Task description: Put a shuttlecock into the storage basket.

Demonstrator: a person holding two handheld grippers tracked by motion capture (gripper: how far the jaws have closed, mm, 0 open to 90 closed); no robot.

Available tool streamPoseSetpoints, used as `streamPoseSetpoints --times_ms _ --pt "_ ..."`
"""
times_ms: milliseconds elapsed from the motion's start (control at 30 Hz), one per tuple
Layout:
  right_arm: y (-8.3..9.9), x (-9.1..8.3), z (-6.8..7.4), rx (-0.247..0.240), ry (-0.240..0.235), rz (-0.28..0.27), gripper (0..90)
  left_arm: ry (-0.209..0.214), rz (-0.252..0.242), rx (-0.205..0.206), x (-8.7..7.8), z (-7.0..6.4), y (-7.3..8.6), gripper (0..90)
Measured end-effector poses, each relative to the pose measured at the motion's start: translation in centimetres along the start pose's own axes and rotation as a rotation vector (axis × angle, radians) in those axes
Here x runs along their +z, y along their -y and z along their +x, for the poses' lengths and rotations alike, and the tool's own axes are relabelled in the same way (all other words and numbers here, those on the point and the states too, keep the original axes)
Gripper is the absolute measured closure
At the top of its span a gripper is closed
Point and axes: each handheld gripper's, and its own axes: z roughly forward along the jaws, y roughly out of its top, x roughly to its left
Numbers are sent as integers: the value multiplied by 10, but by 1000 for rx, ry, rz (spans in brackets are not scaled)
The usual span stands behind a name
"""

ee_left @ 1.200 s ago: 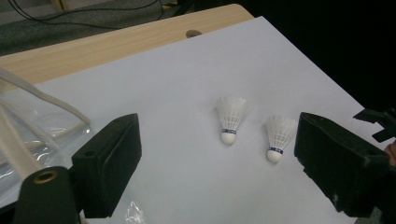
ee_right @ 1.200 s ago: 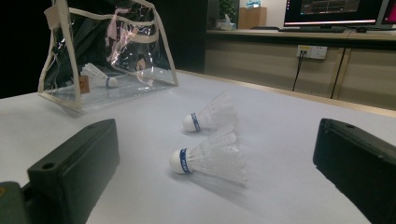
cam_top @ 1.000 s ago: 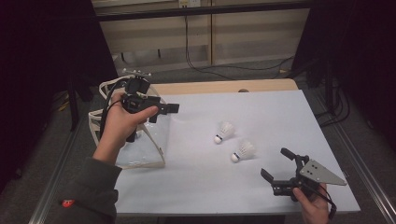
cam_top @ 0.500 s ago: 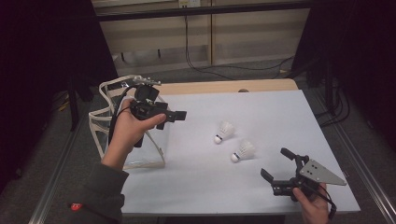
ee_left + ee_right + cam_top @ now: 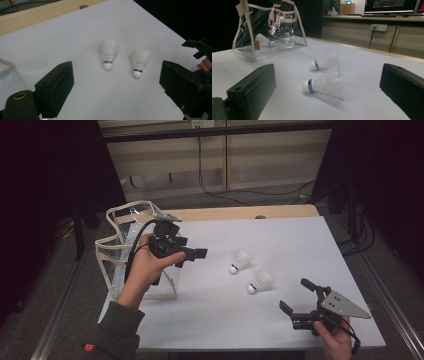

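Reaching with my left gripper point(image 5: 196, 254), jaws wide and empty, I face two shuttlecocks on the worktop point(image 5: 300, 240) ahead. Next I judge: lower over the nearer shuttlecock point(image 5: 108, 55), close gently. My right gripper point(image 5: 296, 296) rests open beyond them.

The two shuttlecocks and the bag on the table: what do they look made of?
Shuttlecocks: white skirts with fine ribbing, feather or moulded plastic, hard to tell; rounded white bases with a blue band, possibly cork or foam. Bag: clear glossy plastic, likely vinyl, since reflections show and a shuttlecock is visible through its wall; cream fabric-like edging and handles.
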Motion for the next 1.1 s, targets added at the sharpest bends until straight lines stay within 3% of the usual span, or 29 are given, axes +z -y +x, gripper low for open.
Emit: streamPoseSetpoints --times_ms 267,1100 --pt "0 0 0 -1 -1 1 4 37 8 7 11 -7 9 120" --pt "-1 -1 0 -5 -1 0 4 74 15 20 34 -18 28 112"
